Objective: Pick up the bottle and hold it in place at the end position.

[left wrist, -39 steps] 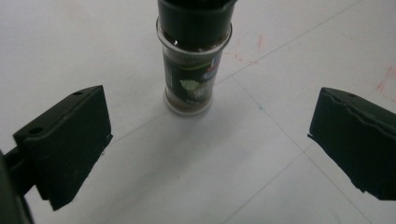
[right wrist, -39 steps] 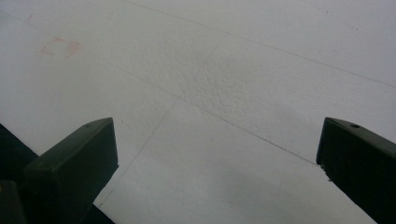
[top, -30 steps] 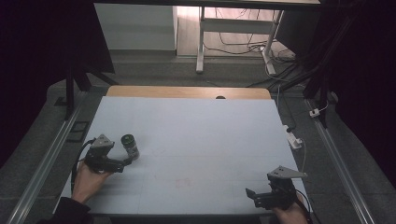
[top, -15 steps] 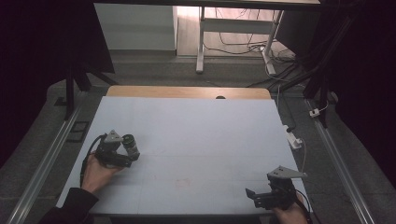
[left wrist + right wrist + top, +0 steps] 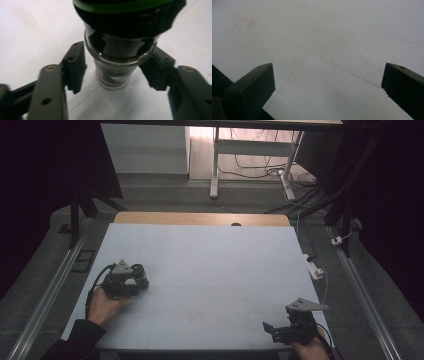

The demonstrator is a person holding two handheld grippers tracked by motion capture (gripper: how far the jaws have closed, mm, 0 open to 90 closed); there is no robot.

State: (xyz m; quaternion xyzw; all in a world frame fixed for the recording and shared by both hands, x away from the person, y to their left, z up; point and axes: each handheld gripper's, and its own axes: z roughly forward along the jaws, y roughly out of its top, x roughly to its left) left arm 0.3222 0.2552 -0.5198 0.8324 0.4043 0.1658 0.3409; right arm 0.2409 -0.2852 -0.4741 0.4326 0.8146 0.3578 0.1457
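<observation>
left gripper view: left gripper (image 5: 113, 72) jaws just closing around a dark glass jar (image 5: 117, 57) with a green lid (image 5: 125, 5), right pad touching, left pad near the glass. high view: jar (image 5: 138, 271) on the white table (image 5: 215, 270), left side; right gripper (image 5: 272, 330) wide open, holding nothing.

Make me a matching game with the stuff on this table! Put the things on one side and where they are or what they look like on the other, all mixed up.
Things:
1. left tool
2. right tool
3. jar
4. table

Descriptions:
A. white top, faint reddish mark
B. jaws wide apart, nothing between them
C. dark glass with a green cap
D. jaws just closing in, one on each side of the jar

Pairs: 1-D, 2-B, 3-C, 4-A
</observation>
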